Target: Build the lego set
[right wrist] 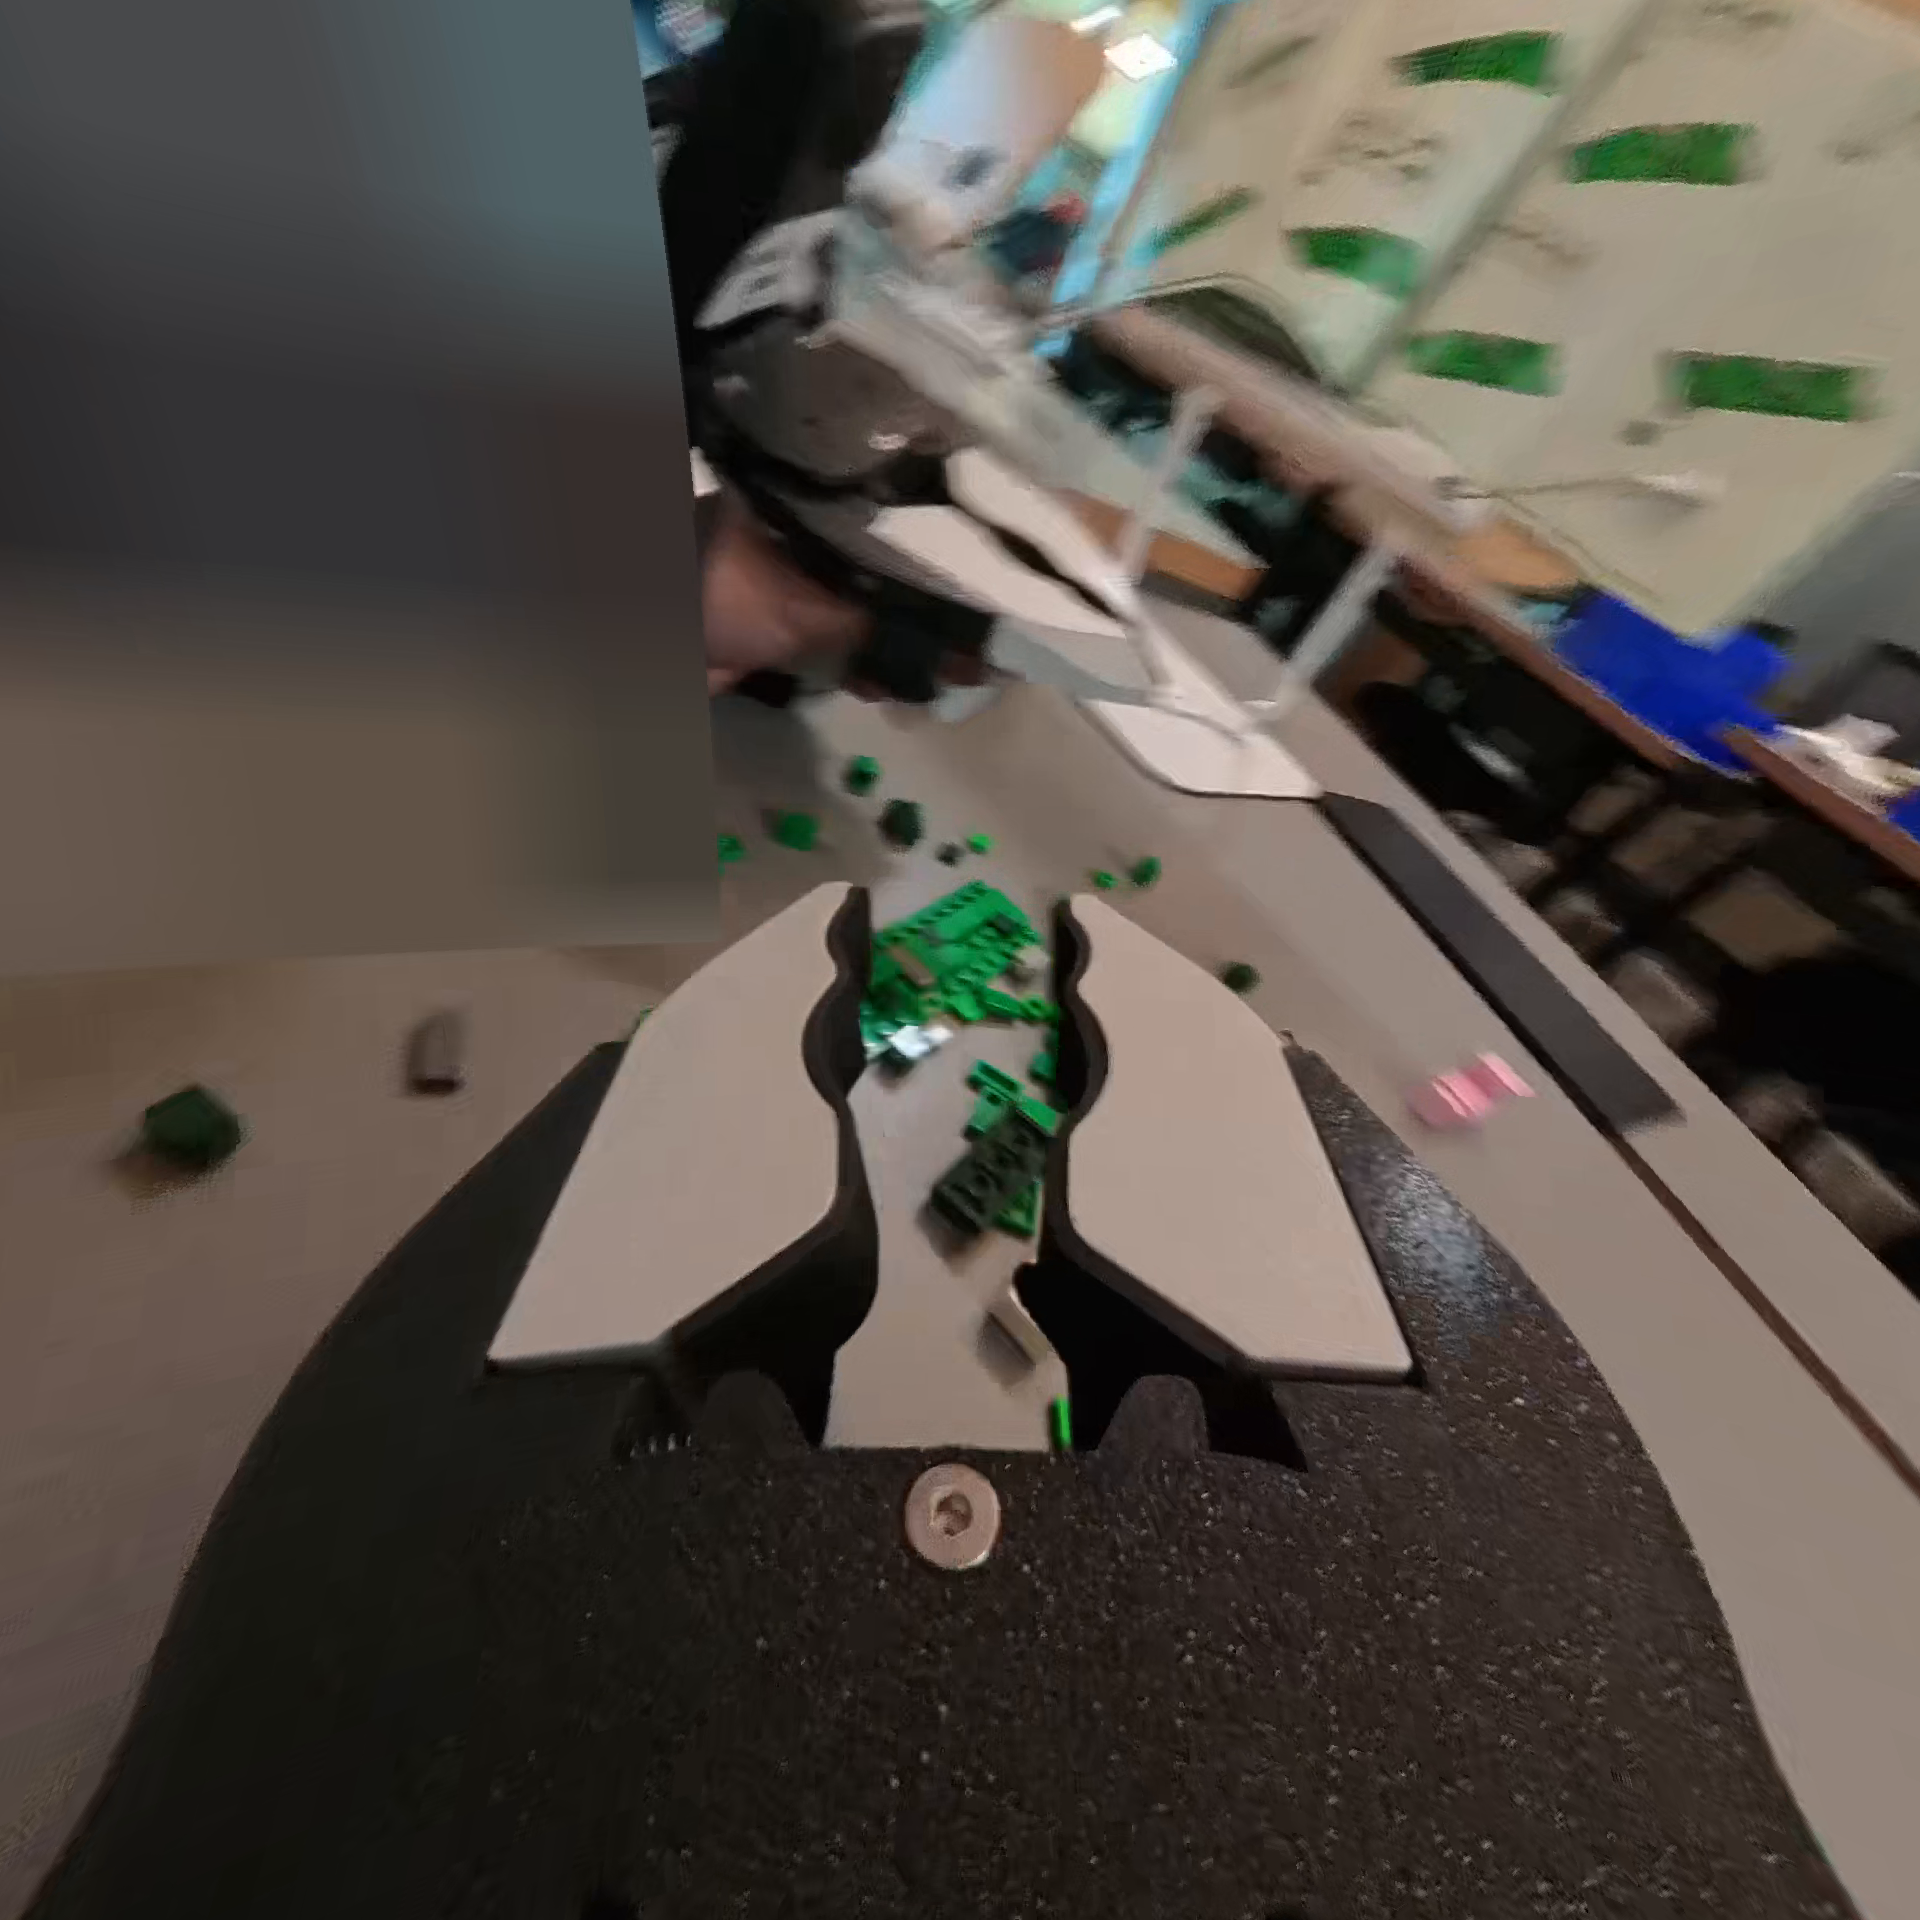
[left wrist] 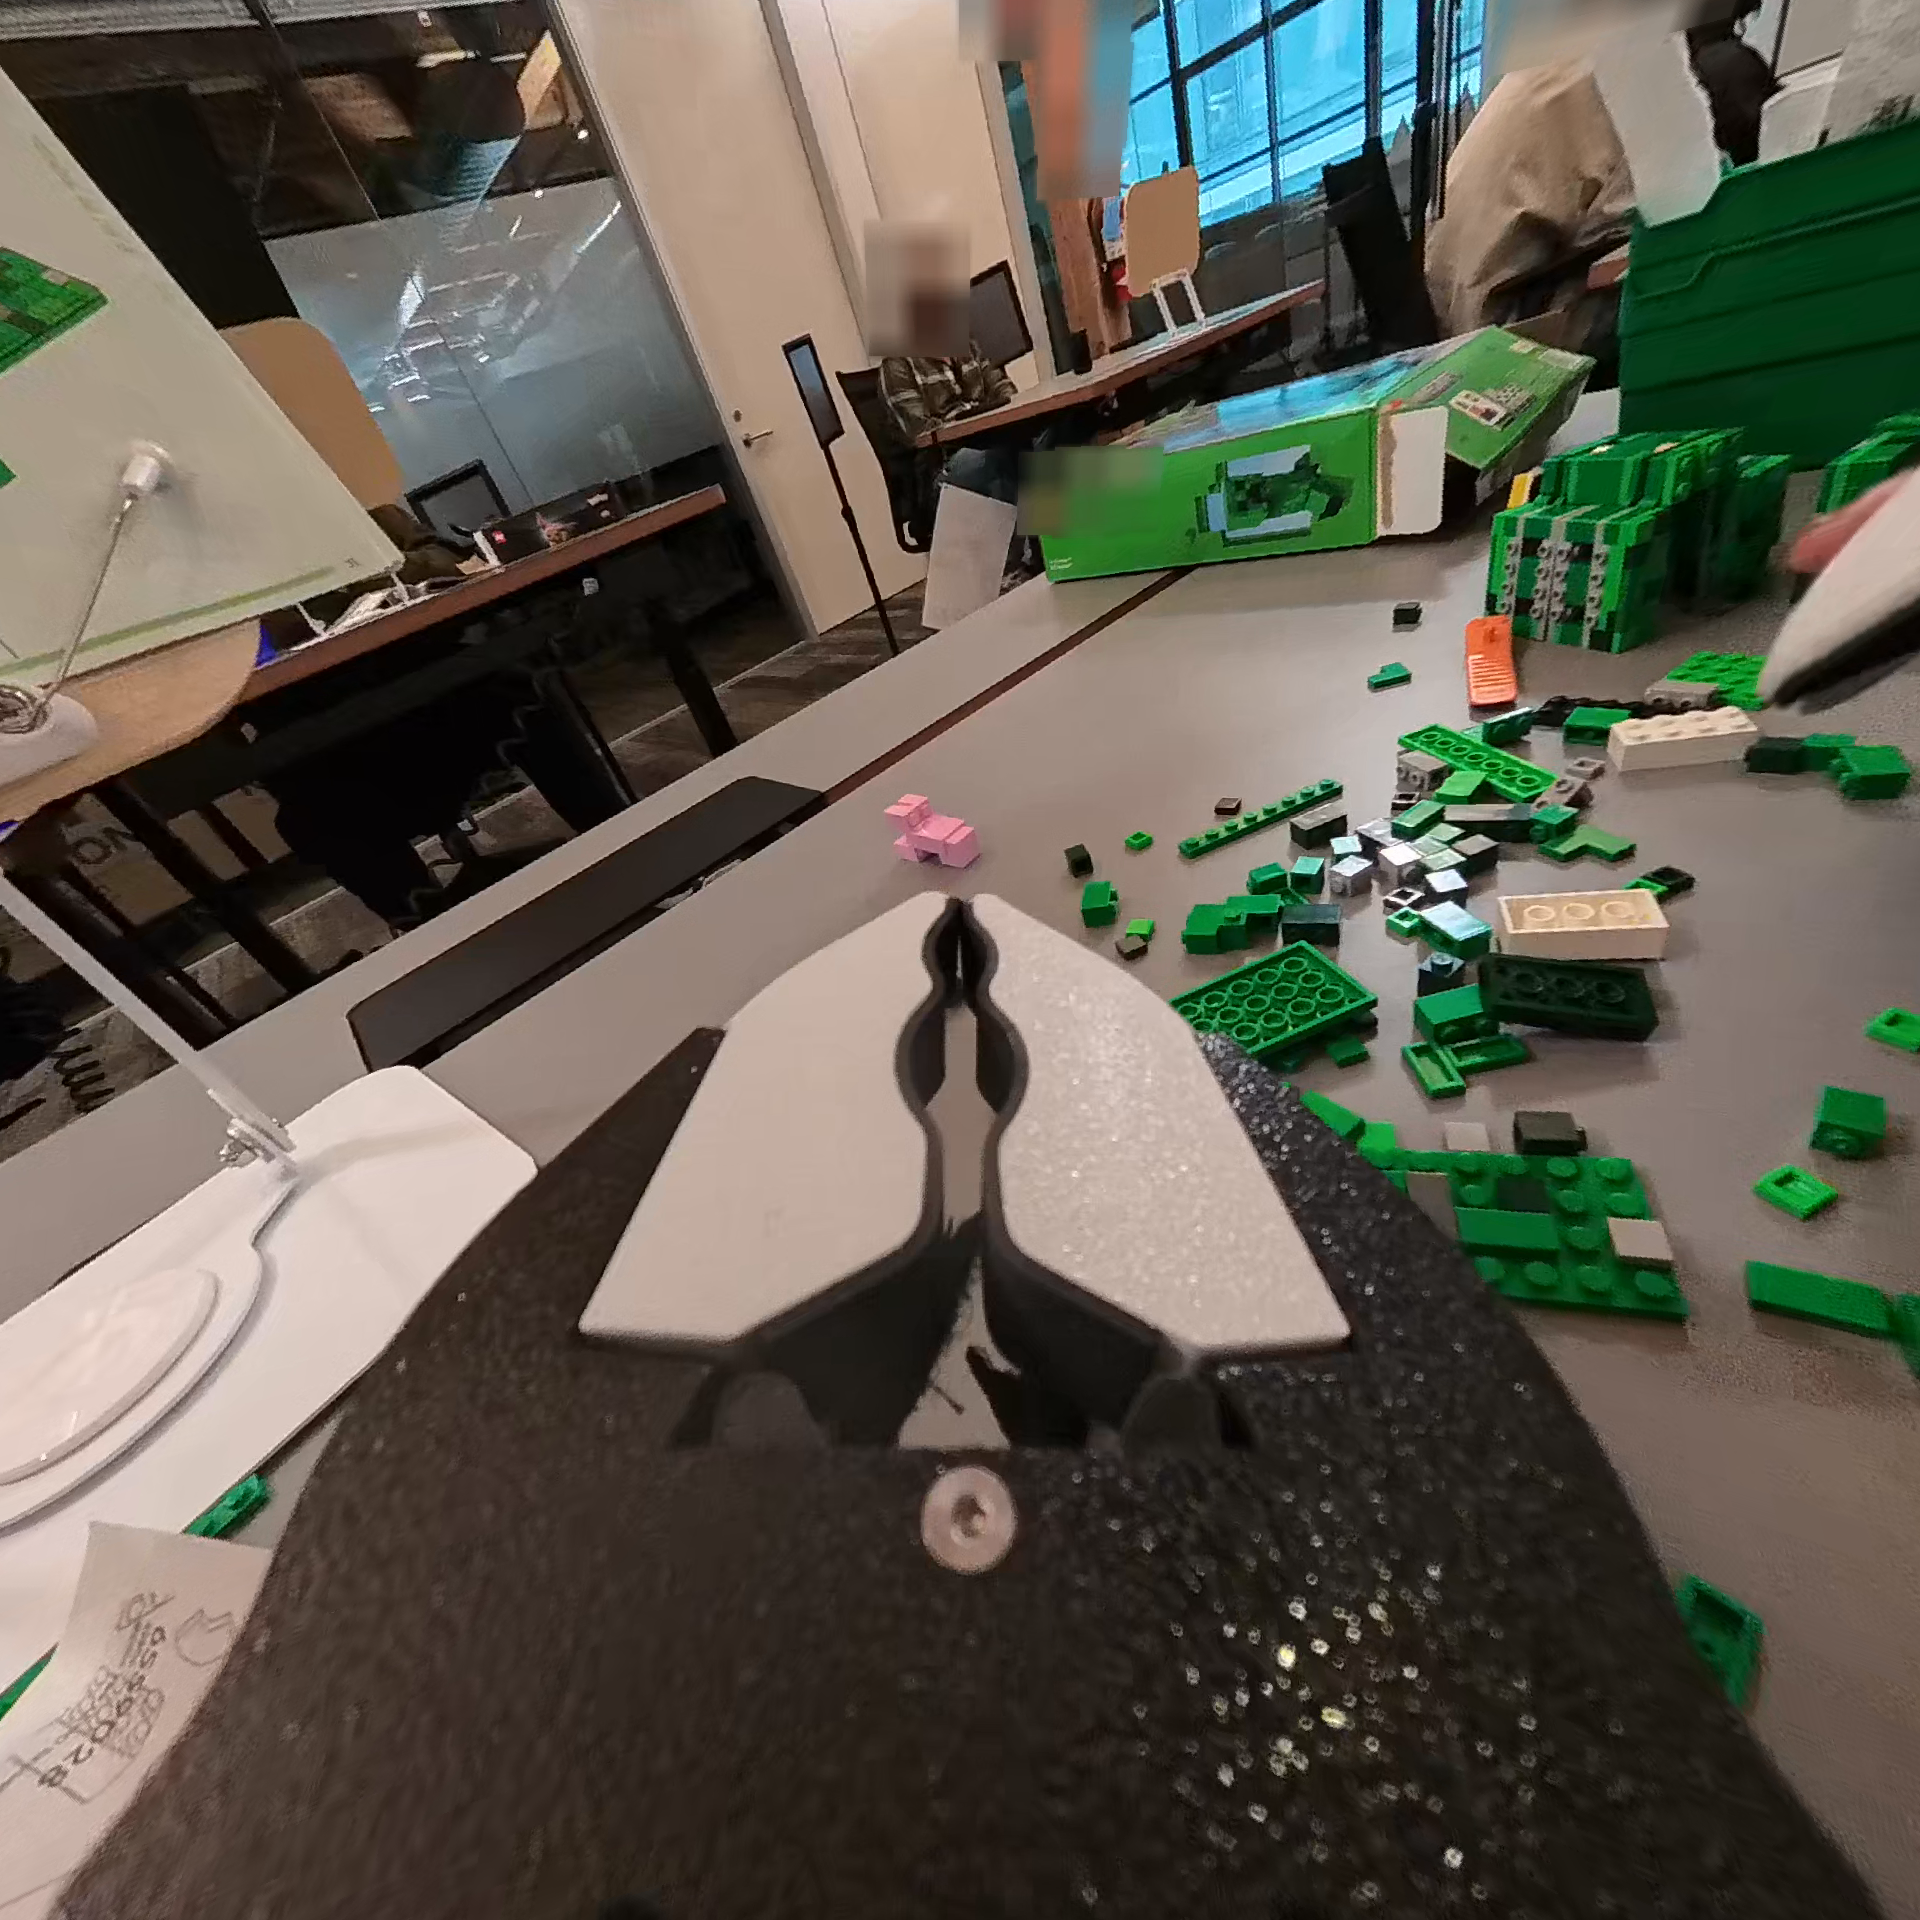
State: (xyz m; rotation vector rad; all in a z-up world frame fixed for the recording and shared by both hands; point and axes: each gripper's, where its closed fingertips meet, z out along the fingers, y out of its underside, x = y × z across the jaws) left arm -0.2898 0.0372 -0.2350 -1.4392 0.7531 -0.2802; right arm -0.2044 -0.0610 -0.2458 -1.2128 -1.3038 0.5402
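My left gripper (left wrist: 964, 906) is shut and empty above the grey table (left wrist: 1195, 665). To its right lie several loose green, grey and white bricks: a green studded plate (left wrist: 1274, 1000), a white brick (left wrist: 1581, 925), a partly built green plate (left wrist: 1558, 1226). A tall green built block (left wrist: 1621, 540) stands at the far right. A small pink pig figure (left wrist: 930, 829) stands ahead; it also shows in the right wrist view (right wrist: 1470, 1091). My right gripper (right wrist: 961, 902) is open and empty above a heap of green pieces (right wrist: 956, 971). The right gripper's tip shows in the left view (left wrist: 1849, 613). The right view is blurred.
The green set box (left wrist: 1309, 468) lies at the table's far side. An instruction sheet on a white stand (left wrist: 156, 416) is at the left, its base (left wrist: 208, 1278) on the table. An orange brick separator (left wrist: 1491, 660) lies near the built block. Green crates (left wrist: 1766, 312) stand far right. Some 12 cm of space lies between my two pairs of fingers. From the right gripper's tips to the partly built green plate (left wrist: 1558, 1226) is close to 8 cm. To the small pink pig figure (left wrist: 930, 829): left tips about 20 cm, right tips about 25 cm. It turns up in the right wrist view (right wrist: 1464, 1085) as well.
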